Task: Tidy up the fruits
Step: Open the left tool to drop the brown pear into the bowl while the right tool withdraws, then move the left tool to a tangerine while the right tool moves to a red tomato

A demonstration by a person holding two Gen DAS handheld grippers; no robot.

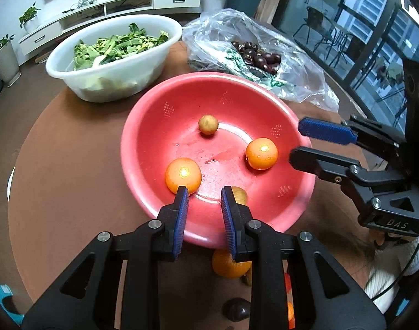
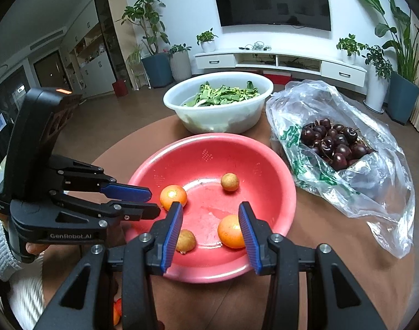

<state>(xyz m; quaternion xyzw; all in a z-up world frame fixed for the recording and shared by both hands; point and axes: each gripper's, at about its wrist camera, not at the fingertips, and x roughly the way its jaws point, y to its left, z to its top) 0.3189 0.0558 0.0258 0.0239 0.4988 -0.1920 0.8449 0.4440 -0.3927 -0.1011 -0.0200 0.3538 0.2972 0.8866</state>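
Over the red basin [image 2: 278, 220], which holds 2 oranges [image 2: 231, 231] and 2 small brown fruits [image 2: 230, 182], the left gripper [image 1: 204, 192] and right gripper [image 2: 209, 209] both hang part-open and empty, so round fruit may roll from a careless pinch.

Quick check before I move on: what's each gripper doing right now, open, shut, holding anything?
Left gripper: open, holding nothing, fingers over the near rim of the red bowl.
Right gripper: open, empty, poised over the same bowl beside an orange.
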